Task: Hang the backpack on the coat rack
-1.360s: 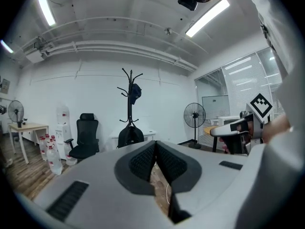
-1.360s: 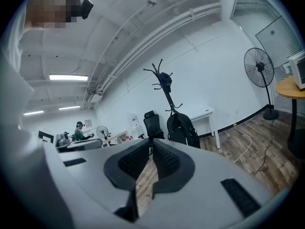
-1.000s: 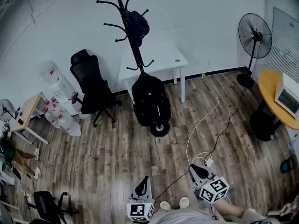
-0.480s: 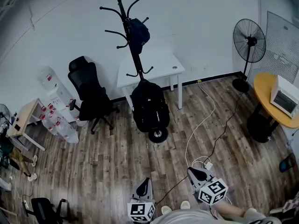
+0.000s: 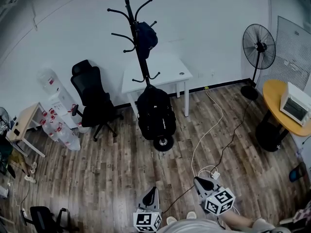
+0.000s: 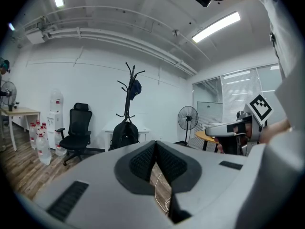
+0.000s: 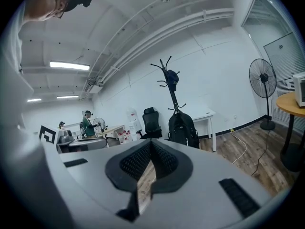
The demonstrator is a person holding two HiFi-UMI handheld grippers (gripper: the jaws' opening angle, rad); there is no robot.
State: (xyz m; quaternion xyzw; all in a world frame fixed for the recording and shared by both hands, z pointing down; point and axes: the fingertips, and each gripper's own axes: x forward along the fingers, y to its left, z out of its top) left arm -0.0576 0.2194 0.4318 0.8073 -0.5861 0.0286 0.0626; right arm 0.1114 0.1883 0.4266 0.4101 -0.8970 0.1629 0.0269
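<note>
Much bare wooden floor (image 5: 112, 174) lies between the person and the furniture lined along the white wall (image 5: 209, 28). A white table (image 5: 167, 72) stands against that wall. The round yellow table (image 5: 277, 98) closes the right edge and a standing fan (image 5: 258, 45) sits in the far right corner. On the left are a black office chair (image 5: 92, 98) and a cluster of water bottles (image 5: 60, 130).

The coat rack (image 5: 141, 47) rises in front of the white table, with a dark cap (image 5: 146, 33) on an upper hook. The backpack (image 5: 155, 113) hangs against its pole, seemingly from the lower hooks, its bottom just above the round base. Pale and dark cables (image 5: 206, 130) trail across the boards from the wall toward the person's right side.

The left gripper (image 5: 152, 190) is clenched on nothing and points straight toward the backpack, well apart from it. The right gripper (image 5: 198, 181) has just been closing; its jaws now meet with nothing between them. It is equally far from the backpack, which stands ahead and to its left.
</note>
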